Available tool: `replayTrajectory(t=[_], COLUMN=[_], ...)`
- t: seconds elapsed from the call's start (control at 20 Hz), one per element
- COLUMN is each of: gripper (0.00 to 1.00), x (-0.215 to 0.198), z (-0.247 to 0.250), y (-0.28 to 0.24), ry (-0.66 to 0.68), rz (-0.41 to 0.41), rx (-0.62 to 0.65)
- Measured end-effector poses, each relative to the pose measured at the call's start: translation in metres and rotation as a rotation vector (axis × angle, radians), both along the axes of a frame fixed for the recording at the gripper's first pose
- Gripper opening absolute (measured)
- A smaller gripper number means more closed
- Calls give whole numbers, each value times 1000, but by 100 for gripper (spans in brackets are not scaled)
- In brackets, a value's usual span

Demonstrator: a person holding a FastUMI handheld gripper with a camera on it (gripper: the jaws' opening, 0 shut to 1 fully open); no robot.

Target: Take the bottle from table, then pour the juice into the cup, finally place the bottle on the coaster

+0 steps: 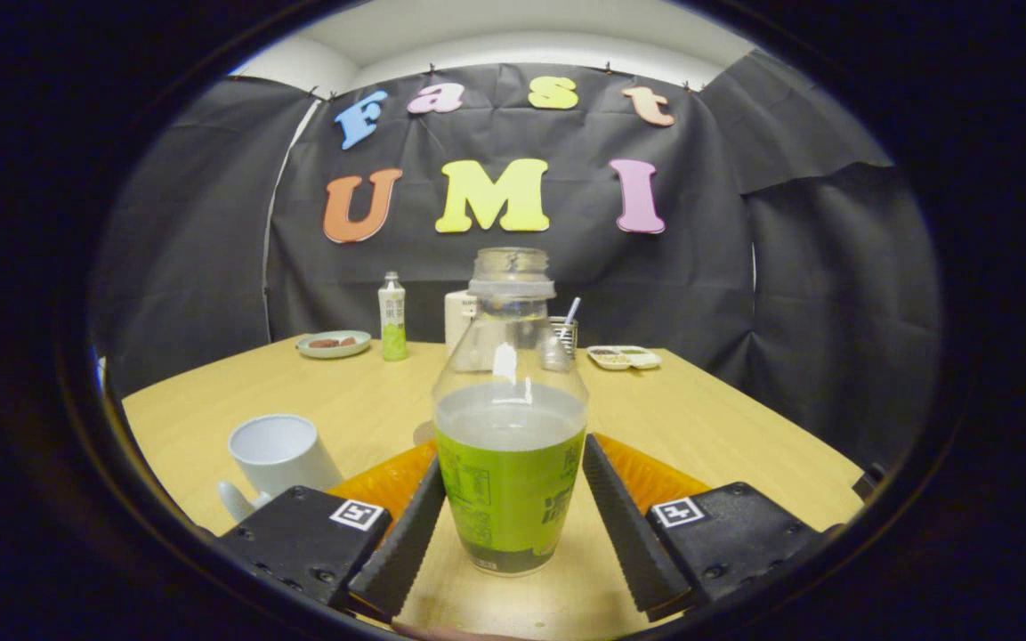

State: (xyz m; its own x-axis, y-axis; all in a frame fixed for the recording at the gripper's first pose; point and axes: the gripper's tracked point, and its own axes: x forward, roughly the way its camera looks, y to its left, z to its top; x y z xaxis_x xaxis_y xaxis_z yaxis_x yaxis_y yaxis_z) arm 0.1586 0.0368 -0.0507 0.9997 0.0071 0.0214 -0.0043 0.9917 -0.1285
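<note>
Nearest to us the gripper [513, 525] has its jaws set around the lower body of the bottle [510, 445]. The left finger lies against the bottle's green label; on the right side we see a thin gap near the base, so we cannot tell whether both jaws press on it or merely flank it. The bottle stands upright on the worktop [717, 427], its long axis vertical, its open, capless mouth pointing straight up, and pale liquid fills it to about half its height.

Just left of the left finger stands a white cup [281, 454], upright, mouth up, its handle turned toward us; it is near the bottle but apart from it. A small round disc, perhaps the coaster [424, 434], peeks out just behind the bottle on its left; most of it is hidden.

Well beyond the jaws, along the far edge of the worktop, we see a plate [333, 344] with dark pieces on it, a small green-and-white bottle [392, 318], a white container [459, 331] partly hidden by the bottle's neck, a holder with a straw [563, 334], and a small divided tray [624, 358].

Between that far row and the bottle the wood is bare, and bare wood also spreads to the right of the right finger as far as the worktop's edge.
</note>
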Motion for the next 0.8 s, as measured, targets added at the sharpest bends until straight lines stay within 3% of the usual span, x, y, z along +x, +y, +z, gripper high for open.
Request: replayTrajectory(t=[0.1, 0.45, 0.8], gripper=[84, 80, 79], x=[-2, -24, -42], z=[1, 4, 14], y=[2, 2, -22], ry=[-2, 81, 92], rz=[4, -1, -120], rx=[-17, -119, -214])
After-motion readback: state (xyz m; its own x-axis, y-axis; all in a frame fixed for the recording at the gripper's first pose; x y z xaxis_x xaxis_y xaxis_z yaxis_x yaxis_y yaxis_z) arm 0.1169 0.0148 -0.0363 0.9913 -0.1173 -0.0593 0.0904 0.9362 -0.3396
